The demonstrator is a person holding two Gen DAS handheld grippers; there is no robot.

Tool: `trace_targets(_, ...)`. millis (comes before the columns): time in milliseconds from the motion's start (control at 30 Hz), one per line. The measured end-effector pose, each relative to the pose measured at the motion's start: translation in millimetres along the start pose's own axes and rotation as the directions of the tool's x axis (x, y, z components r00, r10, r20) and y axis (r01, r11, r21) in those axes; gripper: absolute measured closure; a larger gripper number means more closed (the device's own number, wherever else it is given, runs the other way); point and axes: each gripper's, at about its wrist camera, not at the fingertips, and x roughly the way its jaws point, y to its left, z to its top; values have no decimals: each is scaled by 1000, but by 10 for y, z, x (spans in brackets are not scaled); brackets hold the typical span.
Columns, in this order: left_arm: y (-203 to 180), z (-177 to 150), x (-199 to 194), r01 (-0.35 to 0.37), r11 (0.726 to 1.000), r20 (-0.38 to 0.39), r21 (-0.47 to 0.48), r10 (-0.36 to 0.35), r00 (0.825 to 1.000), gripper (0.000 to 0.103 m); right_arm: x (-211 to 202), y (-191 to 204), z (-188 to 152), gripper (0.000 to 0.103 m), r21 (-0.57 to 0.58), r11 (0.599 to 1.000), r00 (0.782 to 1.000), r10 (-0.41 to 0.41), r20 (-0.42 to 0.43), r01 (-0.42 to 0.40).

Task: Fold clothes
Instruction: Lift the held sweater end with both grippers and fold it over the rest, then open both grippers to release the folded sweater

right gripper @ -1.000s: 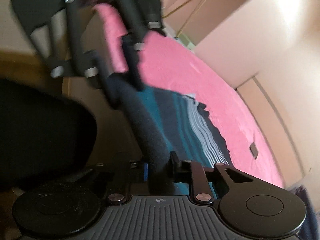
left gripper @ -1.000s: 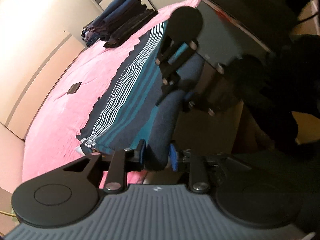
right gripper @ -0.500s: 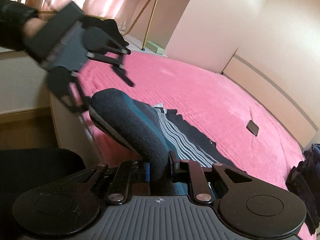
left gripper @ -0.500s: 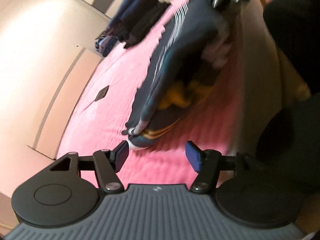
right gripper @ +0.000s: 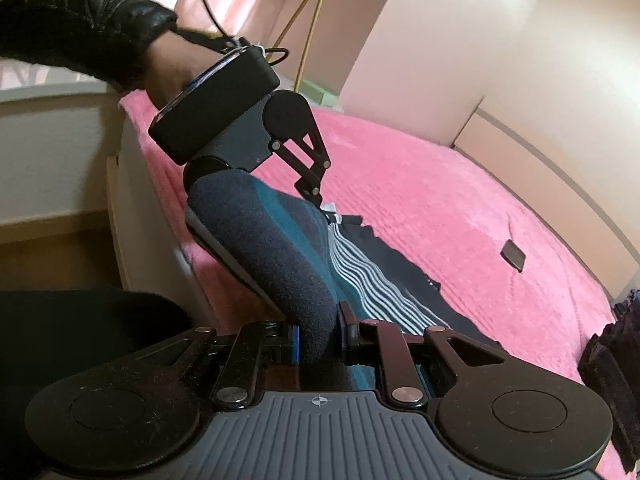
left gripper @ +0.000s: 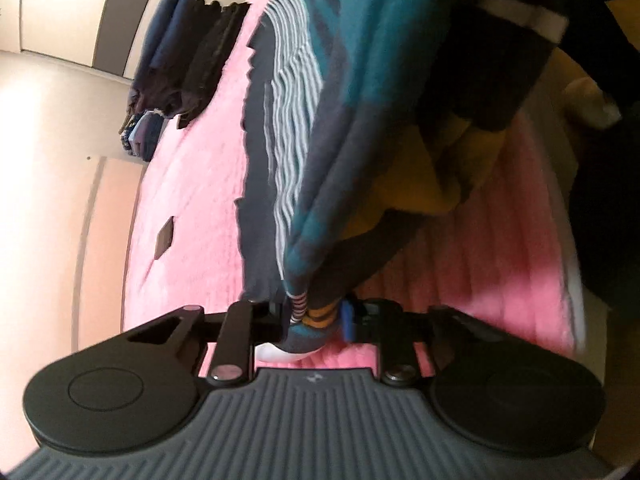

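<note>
A navy and teal striped garment [left gripper: 304, 128] with white lines and orange bands lies partly on the pink bed [left gripper: 192, 184]. My left gripper [left gripper: 316, 322] is shut on its striped hem corner near the bed's edge. In the right wrist view the same garment [right gripper: 280, 248] rises in a thick fold from the bed, and my right gripper [right gripper: 318, 338] is shut on that navy fold. The left gripper [right gripper: 316, 196] shows there too, held by a hand in a black sleeve, its tips down at the garment's far end.
A stack of dark folded clothes [left gripper: 180, 60] sits at the far end of the bed, also at the right edge as dark clothes [right gripper: 612, 352]. A small dark flat object [right gripper: 513, 255] lies on the bedspread. The bed's side and wooden floor [right gripper: 52, 264] are at left.
My left gripper was open half a second ago above the hem; it has moved in and shut on the striped corner. The right gripper kept its hold and the fold stayed raised.
</note>
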Motion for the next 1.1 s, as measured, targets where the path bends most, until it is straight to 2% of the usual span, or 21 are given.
trace_targets(133,335,217,-125,-79,995,16,-68,81,997,89,-183,-159,-28,87,95,995,997,-46,62,40)
trace_targets(233,618,484,-156,-127,991,42,-42,129,991,89,-393,-348,-67,87,207,975,988,-110,106,86)
trace_targets(333,920,883,-78,-168,986,86,20,165,982,89,-598,-608,-168,87,358,926,975,-178,134,120)
trace_targets(467,1187,1543,82,-206,973,168,101,187,968,89,-924,-879,-434,88,523,837,949,-278,147,164)
trace_targets(533,1223,1901,212,-208,968,212,141,176,961,89,-1090,-1001,-612,88,604,777,935,-324,141,178)
trace_targets(600,1224,2253,372,-206,962,253,179,157,955,89,-1220,-1105,-864,88,693,697,925,-362,118,184)
trace_targets(667,1137,2586,609,-184,960,280,210,122,952,87,-1299,-1204,-1168,88,786,590,918,-388,75,185)
trace_targets(767,924,2992,1021,-127,968,286,219,61,956,83,-1303,-1346,-1664,88,899,405,925,-379,-4,169)
trace_targets(833,789,3151,1245,-83,972,255,221,25,967,73,-1296,-1431,-1940,87,945,285,932,-359,-51,162)
trace_targets(867,745,3177,1304,-69,973,241,221,14,970,68,-1304,-1465,-2042,87,959,247,937,-347,-48,141)
trace_targets(900,725,3165,1330,-60,976,237,208,9,972,68,-1318,-1496,-2129,86,970,218,942,-335,-33,111)
trace_targets(933,739,3120,1309,-41,986,228,162,3,974,68,-1347,-1514,-2174,83,974,206,941,-337,-24,98)
trace_targets(1000,743,3017,1251,-7,997,209,74,-9,978,66,-1406,-1549,-2220,45,979,189,936,-351,-5,76)
trace_targets(1033,720,2966,1223,5,999,200,44,-14,980,66,-1425,-1576,-2241,41,984,170,933,-359,9,56)
trace_targets(1100,672,2863,1167,29,999,184,-16,-25,983,65,-1449,-1626,-2283,41,992,128,927,-372,36,12)
